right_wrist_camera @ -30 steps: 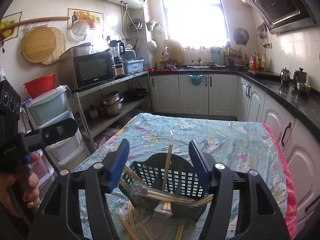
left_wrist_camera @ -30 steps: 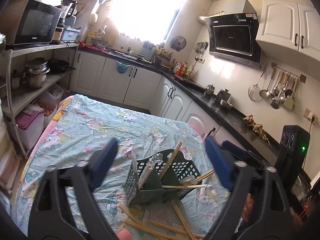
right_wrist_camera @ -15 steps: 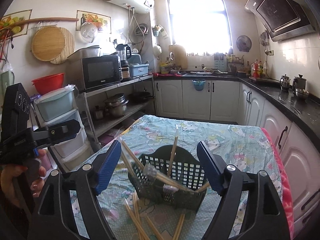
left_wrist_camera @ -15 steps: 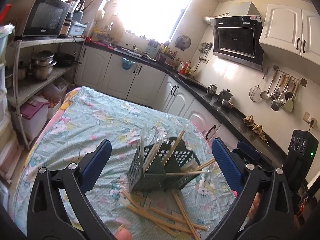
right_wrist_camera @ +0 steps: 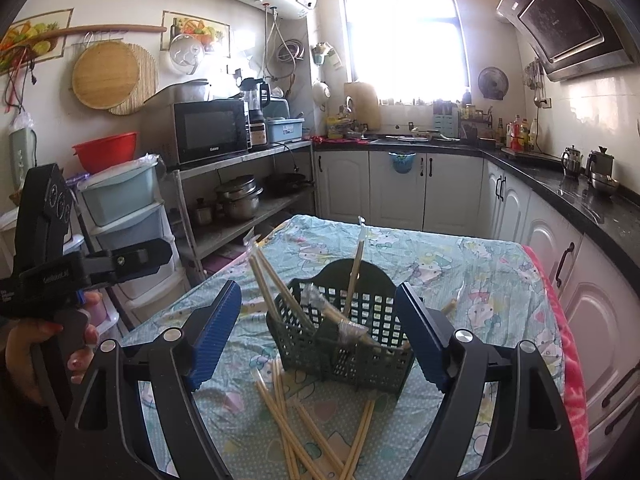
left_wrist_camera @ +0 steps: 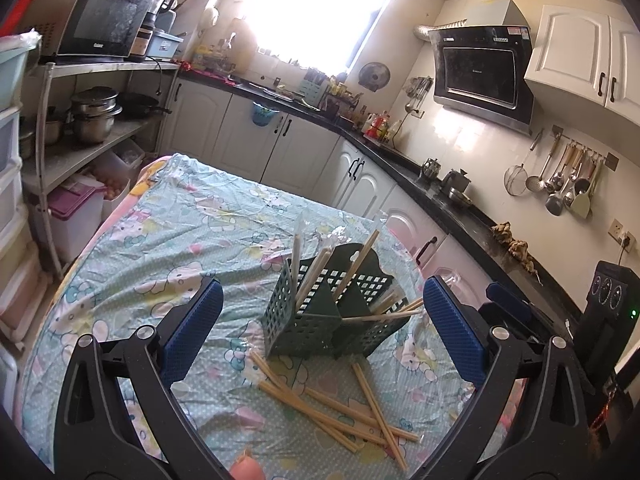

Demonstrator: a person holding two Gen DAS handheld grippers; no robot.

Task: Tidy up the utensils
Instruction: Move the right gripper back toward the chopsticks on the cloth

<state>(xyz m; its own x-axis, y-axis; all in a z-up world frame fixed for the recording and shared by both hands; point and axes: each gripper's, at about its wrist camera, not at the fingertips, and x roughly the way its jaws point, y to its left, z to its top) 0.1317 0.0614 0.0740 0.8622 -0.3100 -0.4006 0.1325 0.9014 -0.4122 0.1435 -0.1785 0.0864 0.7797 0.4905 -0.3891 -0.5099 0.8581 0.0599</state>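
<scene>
Both wrist views look down over the table from opposite sides, sharing the basket [left_wrist_camera: 332, 312] [right_wrist_camera: 352, 332]

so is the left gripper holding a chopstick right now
No, the left gripper is open with nothing between its fingers, and the loose chopsticks lie on the tablecloth by the green basket.

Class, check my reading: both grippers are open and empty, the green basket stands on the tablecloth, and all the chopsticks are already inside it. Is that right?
One part is wrong. Several loose chopsticks lie on the tablecloth in front of the green basket, as the left wrist view shows. The left gripper and right gripper are indeed open and empty.
</scene>
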